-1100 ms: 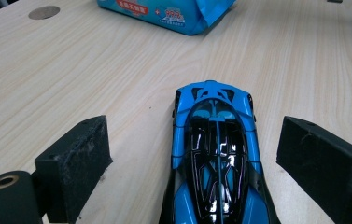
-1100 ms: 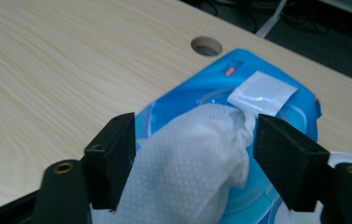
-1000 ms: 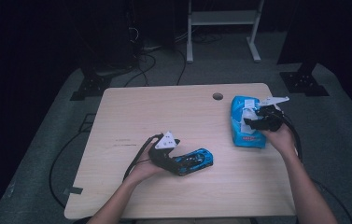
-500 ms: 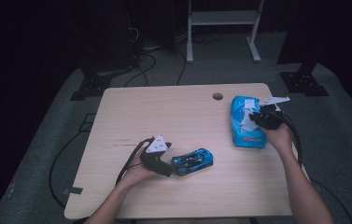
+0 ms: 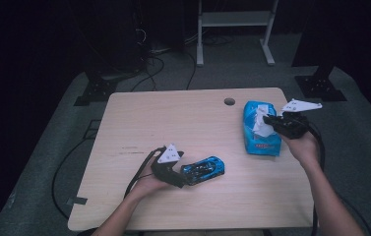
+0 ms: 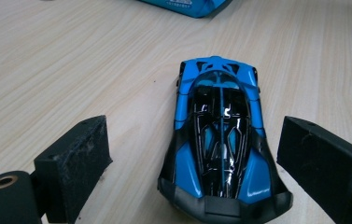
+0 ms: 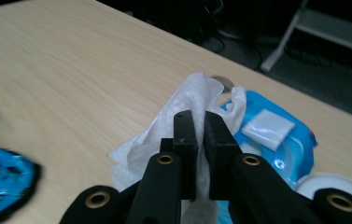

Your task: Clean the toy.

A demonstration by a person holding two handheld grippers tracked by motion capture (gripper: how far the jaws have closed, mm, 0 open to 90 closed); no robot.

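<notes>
The right claw (image 7: pixel 200 140) is clamped on a white wipe (image 7: pixel 183 107) drawn up from the blue wipe pack (image 5: pixel 259 129) at the far right of the bench (image 5: pixel 173 118). The wipe is judged thin, limp and easily torn; grip a gathered fold. The left claw (image 6: pixel 201 158) stands apart, straddling the blue toy car (image 6: pixel 220 135) at near centre. The car is judged rigid, light and glossy; grip its flanks.

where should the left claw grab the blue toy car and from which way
Across its flanks near the middle, coming in from the end now facing the left claw. The glossy blue and black toy car lies flat on the light wooden table, lengthwise between the open jaws, so its long, roughly parallel sides likely suit a squeeze.
</notes>
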